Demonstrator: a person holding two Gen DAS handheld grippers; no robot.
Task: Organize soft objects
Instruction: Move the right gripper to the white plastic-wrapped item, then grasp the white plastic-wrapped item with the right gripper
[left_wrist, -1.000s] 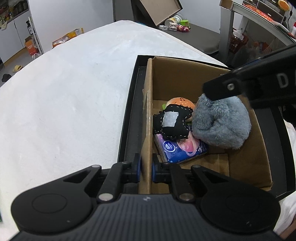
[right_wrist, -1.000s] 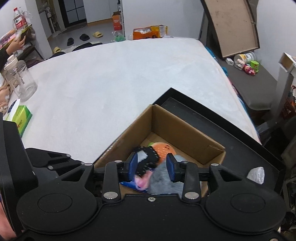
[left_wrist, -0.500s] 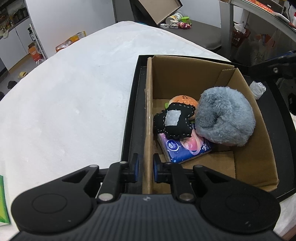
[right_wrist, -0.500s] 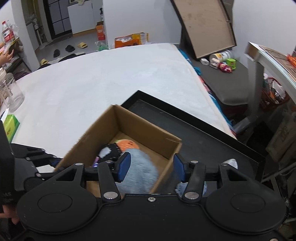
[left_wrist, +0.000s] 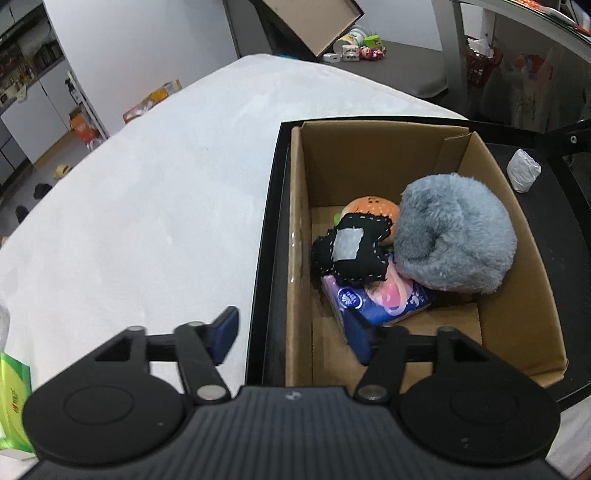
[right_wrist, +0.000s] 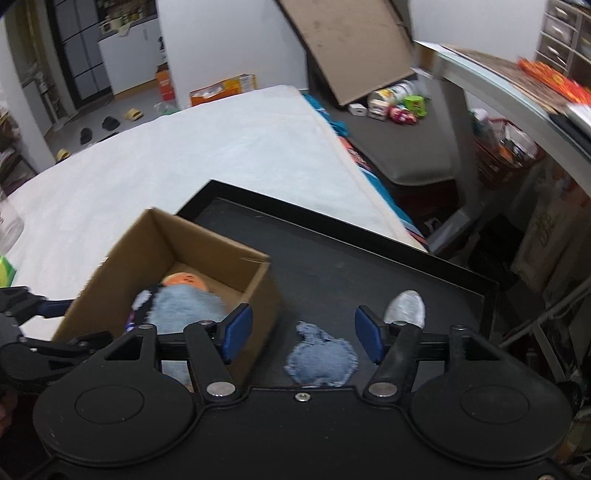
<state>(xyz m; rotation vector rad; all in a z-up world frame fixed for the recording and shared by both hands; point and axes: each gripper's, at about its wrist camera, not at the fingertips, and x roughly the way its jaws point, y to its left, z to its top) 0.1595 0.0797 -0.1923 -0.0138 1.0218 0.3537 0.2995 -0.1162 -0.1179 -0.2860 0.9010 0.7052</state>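
A cardboard box (left_wrist: 299, 206) stands in a black tray (left_wrist: 266, 236) and holds a grey fluffy plush (left_wrist: 454, 236), a black stitched pillow (left_wrist: 354, 251), an orange plush (left_wrist: 373, 208) and a purple tissue pack (left_wrist: 380, 302). My left gripper (left_wrist: 295, 332) is open, its fingers straddling the box's near-left wall. My right gripper (right_wrist: 303, 332) is open above a blue denim patch (right_wrist: 321, 360) lying on the tray (right_wrist: 332, 266) right of the box (right_wrist: 170, 240). A white wrapped lump (right_wrist: 406, 302) lies beyond it.
The tray rests on a white cloth-covered table (left_wrist: 147, 206). A green tissue box (left_wrist: 13, 398) sits at the left edge. Beyond the table are a grey bench with toys (right_wrist: 399, 107) and a leaning board (right_wrist: 351, 44).
My left gripper let go of the box wall and opened wide. My right gripper released the grey plush into the box, opened, and swung right over the denim patch.
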